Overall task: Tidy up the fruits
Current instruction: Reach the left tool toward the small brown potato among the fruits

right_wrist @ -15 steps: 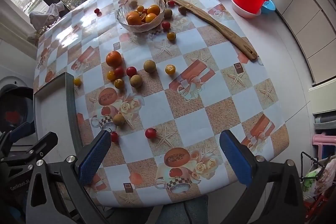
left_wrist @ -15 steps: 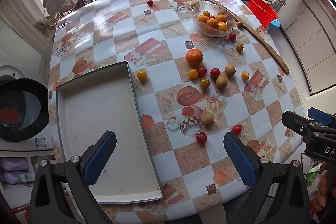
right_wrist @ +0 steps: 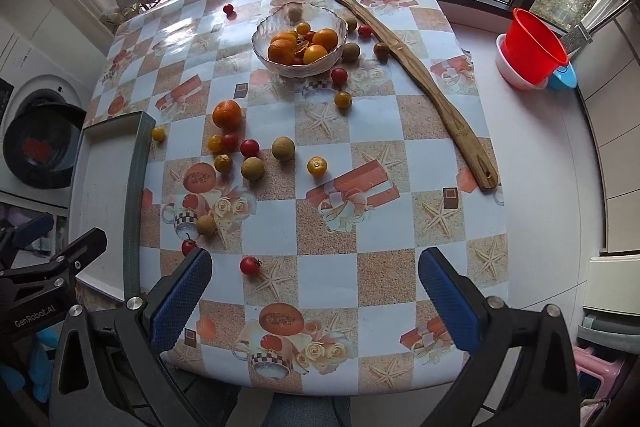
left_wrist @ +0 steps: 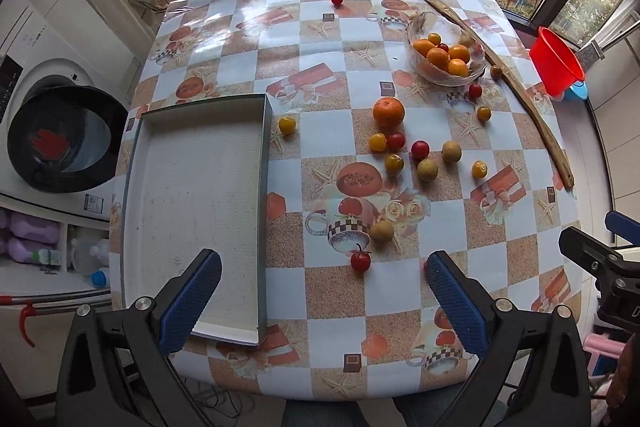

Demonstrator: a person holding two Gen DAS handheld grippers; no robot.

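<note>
Loose fruit lies across the checked tablecloth: an orange (left_wrist: 388, 112) (right_wrist: 227, 114), red and yellow cherry tomatoes and brown longans. One red tomato (left_wrist: 360, 261) lies just ahead of my left gripper (left_wrist: 320, 267), which hangs open and empty above the table's near edge. Another red tomato (right_wrist: 249, 265) lies just ahead of my right gripper (right_wrist: 314, 259), also open and empty. A glass bowl (left_wrist: 416, 39) (right_wrist: 296, 69) holding oranges and small tomatoes stands at the far side. A shallow grey tray (left_wrist: 200, 187) lies bare on the left.
A long wooden stick (left_wrist: 520, 99) (right_wrist: 420, 79) lies along the right side of the table. A red bucket (left_wrist: 556, 63) (right_wrist: 532, 47) stands on the sill beyond it. A washing machine (left_wrist: 60, 139) is left of the table. A single red tomato (left_wrist: 337, 0) sits far back.
Both views have swung round a little, so the table and tray now sit straighter in frame. No fruit has moved, and both grippers stay wide open.
</note>
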